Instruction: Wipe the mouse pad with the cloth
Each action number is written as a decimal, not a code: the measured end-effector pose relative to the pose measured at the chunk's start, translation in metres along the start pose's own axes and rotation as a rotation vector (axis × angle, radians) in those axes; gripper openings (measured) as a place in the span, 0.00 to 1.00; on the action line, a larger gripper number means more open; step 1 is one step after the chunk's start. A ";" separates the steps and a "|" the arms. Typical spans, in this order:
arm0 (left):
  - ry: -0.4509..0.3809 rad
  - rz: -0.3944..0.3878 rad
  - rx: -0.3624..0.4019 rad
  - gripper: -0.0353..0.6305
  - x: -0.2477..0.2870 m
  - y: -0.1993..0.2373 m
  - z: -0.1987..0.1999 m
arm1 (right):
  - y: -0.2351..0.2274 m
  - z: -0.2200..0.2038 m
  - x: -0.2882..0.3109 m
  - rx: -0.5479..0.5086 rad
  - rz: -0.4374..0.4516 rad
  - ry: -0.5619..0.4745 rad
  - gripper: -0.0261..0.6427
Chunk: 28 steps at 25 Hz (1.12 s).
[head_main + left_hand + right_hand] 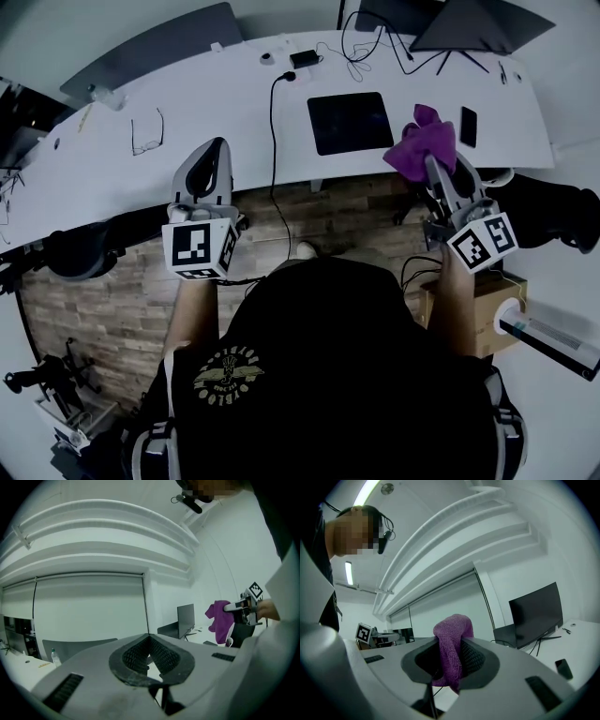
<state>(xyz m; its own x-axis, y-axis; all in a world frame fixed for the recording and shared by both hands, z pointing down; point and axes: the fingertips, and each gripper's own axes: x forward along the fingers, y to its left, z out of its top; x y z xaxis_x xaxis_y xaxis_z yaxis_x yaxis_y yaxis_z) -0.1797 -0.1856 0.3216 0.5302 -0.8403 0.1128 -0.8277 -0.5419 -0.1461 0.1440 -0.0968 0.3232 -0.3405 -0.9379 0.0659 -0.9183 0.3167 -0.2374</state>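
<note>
right gripper [434,167]: fingers pinching cloth [424,139], hovering just right of mouse pad [349,122] on worktop [216,103]
left gripper [217,150]: fingers pressing together, holding nothing
risk: cloth bunching, wiping little; pad sliding unheld; cable [272,141] snagging

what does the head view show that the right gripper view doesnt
Only the head view shows the black mouse pad lying on the white desk, with glasses farther left. Only the right gripper view shows the pads pinching the purple cloth up close, plus a ceiling light. Both show the cloth held in the right gripper, and the phone on the desk.
</note>
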 end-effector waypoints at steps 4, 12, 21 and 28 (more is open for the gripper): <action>0.006 -0.011 -0.020 0.06 0.005 0.008 -0.009 | 0.007 -0.003 0.007 -0.002 -0.008 0.010 0.17; 0.009 -0.004 -0.044 0.06 0.006 0.021 -0.019 | 0.011 0.000 0.016 -0.021 -0.013 0.027 0.17; 0.005 0.028 -0.060 0.06 0.000 0.029 -0.021 | 0.017 0.009 0.025 -0.038 0.023 0.026 0.17; 0.011 0.027 -0.076 0.06 0.007 0.028 -0.027 | 0.012 0.007 0.026 -0.035 0.023 0.042 0.17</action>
<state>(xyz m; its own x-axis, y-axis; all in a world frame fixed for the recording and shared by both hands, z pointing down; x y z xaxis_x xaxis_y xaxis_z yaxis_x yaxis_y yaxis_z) -0.2041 -0.2064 0.3447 0.5057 -0.8543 0.1203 -0.8535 -0.5158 -0.0745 0.1252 -0.1185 0.3150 -0.3693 -0.9237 0.1017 -0.9164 0.3438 -0.2051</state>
